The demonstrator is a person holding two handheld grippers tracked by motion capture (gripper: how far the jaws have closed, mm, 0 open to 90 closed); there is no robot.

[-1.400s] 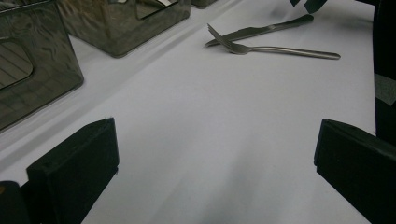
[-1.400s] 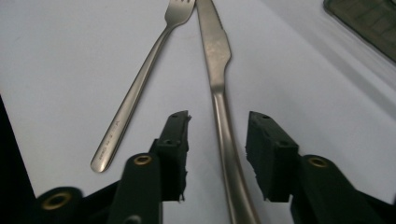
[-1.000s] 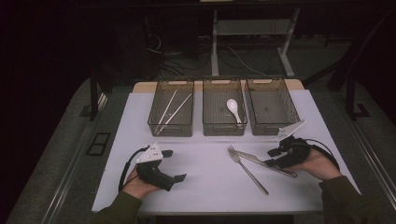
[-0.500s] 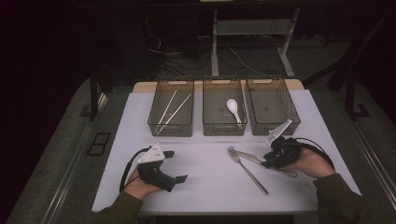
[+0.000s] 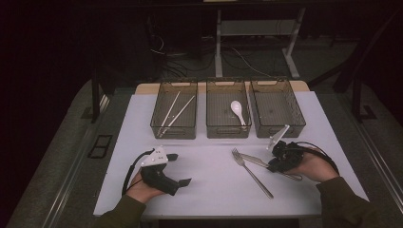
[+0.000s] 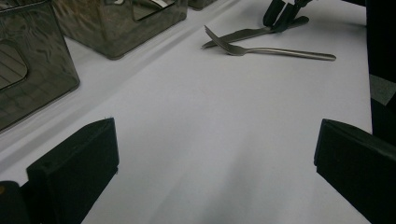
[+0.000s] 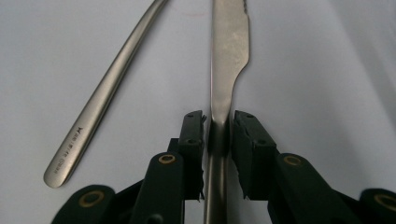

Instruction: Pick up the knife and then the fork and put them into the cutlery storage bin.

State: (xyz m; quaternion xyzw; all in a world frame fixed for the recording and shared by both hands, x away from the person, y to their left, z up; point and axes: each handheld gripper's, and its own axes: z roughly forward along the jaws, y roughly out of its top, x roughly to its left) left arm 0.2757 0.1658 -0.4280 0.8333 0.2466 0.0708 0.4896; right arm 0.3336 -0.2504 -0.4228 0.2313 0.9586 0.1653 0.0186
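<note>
The right gripper [image 7: 218,135] has just been closing and now pinches the knife [image 7: 229,56], which, like the fork [image 5: 251,170], still needs a bin [image 5: 277,108], while the left gripper [image 5: 178,170] waits open.

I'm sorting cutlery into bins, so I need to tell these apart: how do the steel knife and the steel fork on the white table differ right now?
The steel knife sits between the right gripper, whose jaws have just been closing on its handle; the steel fork lies free, untouched. The knife ends in a flat blade, the fork in tines. The fork's handle crosses over the knife. Both are plain metal, lying on the white table.
</note>
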